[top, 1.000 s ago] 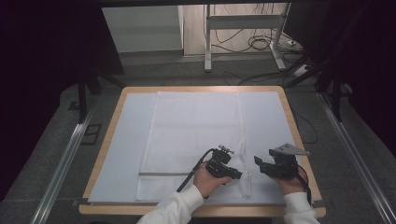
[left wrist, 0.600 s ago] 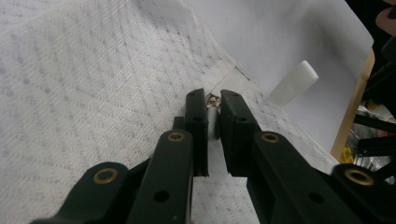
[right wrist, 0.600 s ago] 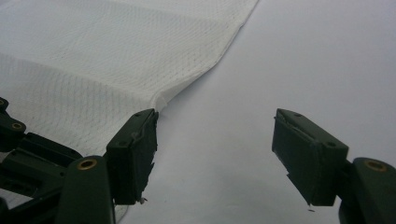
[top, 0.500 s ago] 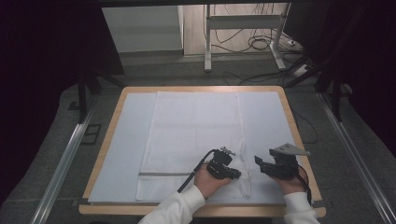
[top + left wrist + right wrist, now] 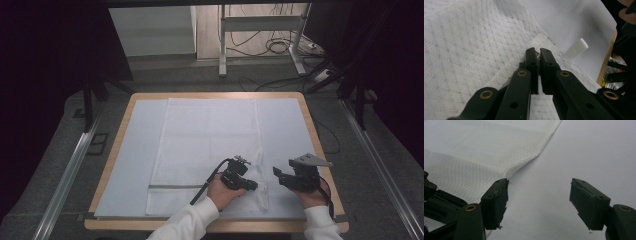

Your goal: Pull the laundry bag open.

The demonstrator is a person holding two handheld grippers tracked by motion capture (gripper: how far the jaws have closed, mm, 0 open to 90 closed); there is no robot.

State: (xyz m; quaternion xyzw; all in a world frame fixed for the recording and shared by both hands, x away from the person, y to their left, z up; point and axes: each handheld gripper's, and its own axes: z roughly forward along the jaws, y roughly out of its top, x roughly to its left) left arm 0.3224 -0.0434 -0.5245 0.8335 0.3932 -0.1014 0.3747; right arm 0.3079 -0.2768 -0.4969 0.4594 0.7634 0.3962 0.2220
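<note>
One white cloth (image 5: 210, 150), two grippers at its near right corner.

The cloth lies flat on the tabletop (image 5: 125, 150), woven with a fine diamond pattern, a grey stripe near its near edge. The left gripper (image 5: 248, 185) has just been closing and now pinches a raised fold of cloth; the pinched bit is hidden between the jaws. The right gripper (image 5: 278, 175) stands wide open, holding nothing, just beside the cloth's right edge.

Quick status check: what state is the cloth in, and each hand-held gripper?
Cloth: spread flat on the table, near right edge bunched up.
Left hand-held gripper: jaws have just been closing, now shut on the cloth's edge.
Right hand-held gripper: open, holding nothing, beside the cloth's edge.
</note>
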